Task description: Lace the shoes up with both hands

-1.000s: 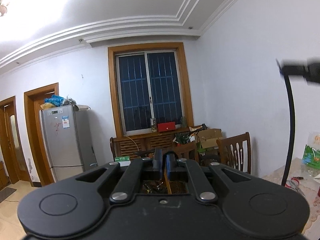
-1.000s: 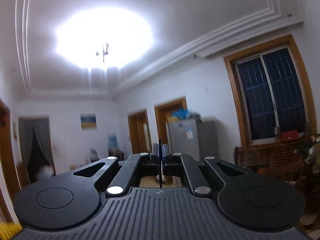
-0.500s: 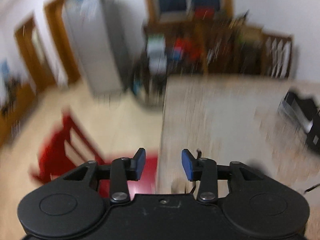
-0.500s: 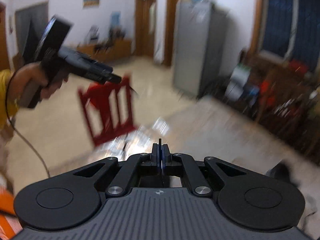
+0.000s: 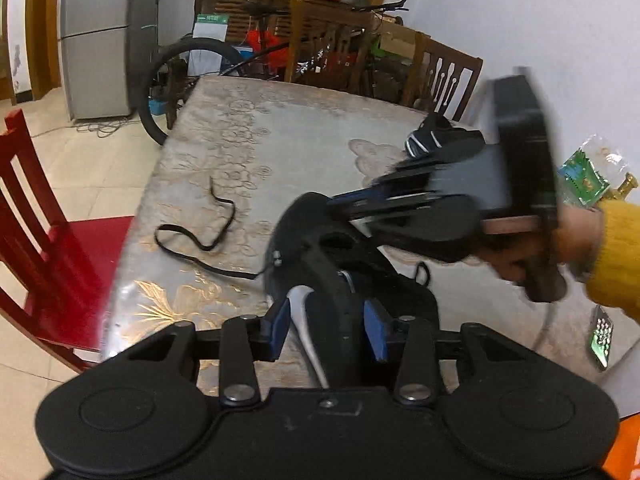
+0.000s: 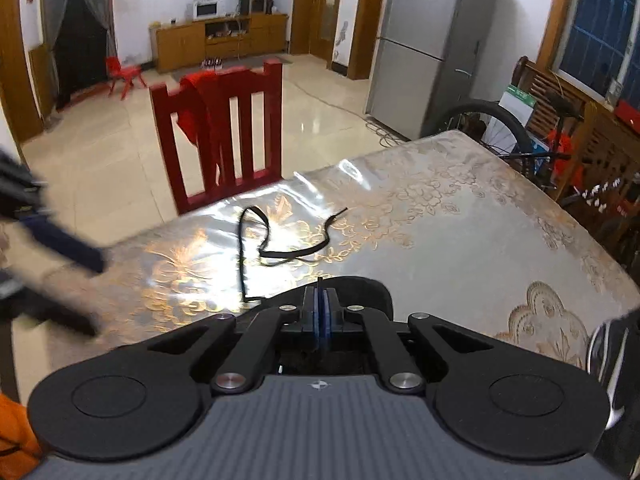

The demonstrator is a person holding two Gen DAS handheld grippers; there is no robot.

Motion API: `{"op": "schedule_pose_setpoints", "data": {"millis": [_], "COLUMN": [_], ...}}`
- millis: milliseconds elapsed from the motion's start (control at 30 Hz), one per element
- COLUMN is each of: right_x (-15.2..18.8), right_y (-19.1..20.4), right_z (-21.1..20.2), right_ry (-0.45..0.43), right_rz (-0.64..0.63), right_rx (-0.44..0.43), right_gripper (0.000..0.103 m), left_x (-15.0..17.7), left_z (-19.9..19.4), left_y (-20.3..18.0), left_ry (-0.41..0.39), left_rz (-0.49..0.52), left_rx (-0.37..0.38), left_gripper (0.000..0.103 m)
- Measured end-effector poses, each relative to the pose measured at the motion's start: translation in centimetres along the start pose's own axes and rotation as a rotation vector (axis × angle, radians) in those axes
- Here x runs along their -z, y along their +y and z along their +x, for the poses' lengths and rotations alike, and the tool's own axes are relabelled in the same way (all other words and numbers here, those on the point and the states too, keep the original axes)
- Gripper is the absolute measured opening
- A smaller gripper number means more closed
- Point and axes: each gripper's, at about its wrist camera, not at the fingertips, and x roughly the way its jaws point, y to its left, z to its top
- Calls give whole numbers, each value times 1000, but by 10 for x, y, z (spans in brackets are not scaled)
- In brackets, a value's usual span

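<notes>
A black shoe (image 5: 316, 248) with a white stripe lies on the patterned table (image 5: 280, 132) close in front of me. My left gripper (image 5: 326, 330) is open, its blue pads (image 5: 280, 328) on either side of the shoe's near end. A loose black lace (image 5: 200, 236) curls on the table left of the shoe. My right gripper (image 6: 322, 312) is shut with nothing seen in it, hovering over the shoe's black toe (image 6: 360, 288). The lace (image 6: 280, 250) lies just beyond it. In the left wrist view the right gripper (image 5: 332, 202) comes in blurred from the right. A second black shoe (image 5: 436, 136) sits at the far right.
A red chair (image 6: 224, 136) stands at the table's left edge. Behind the far end are a bicycle wheel (image 5: 180, 80), wooden chairs (image 5: 444, 76) and a grey fridge (image 6: 424, 40). A green packet (image 5: 584, 176) lies at the right. A hand in a yellow sleeve (image 5: 616, 252) holds the right gripper.
Both grippers swung down from facing the ceiling and walls to the table. The left gripper opened and now straddles the shoe. The right gripper stayed shut.
</notes>
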Motion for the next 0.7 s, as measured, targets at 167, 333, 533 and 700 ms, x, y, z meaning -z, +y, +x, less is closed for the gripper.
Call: {"op": "schedule_pose_setpoints", "data": {"millis": [167, 333, 533, 700], "right_x": [4, 8, 18, 28], "right_y": [-4, -25, -57, -82], "right_z": [12, 6, 3, -1], "right_ry": [59, 71, 79, 81], "right_rz": [-47, 48, 238, 394], "right_rx": [3, -46, -132, -200], "right_gripper": [8, 17, 18, 32], "left_x": [6, 6, 5, 4], "left_z": [13, 11, 7, 12], "left_y": [-2, -5, -13, -17], "left_ry": [25, 24, 21, 30], "left_rz": [-35, -47, -41, -41], "left_rx": [-10, -24, -53, -73], "left_gripper": [39, 39, 39, 39]}}
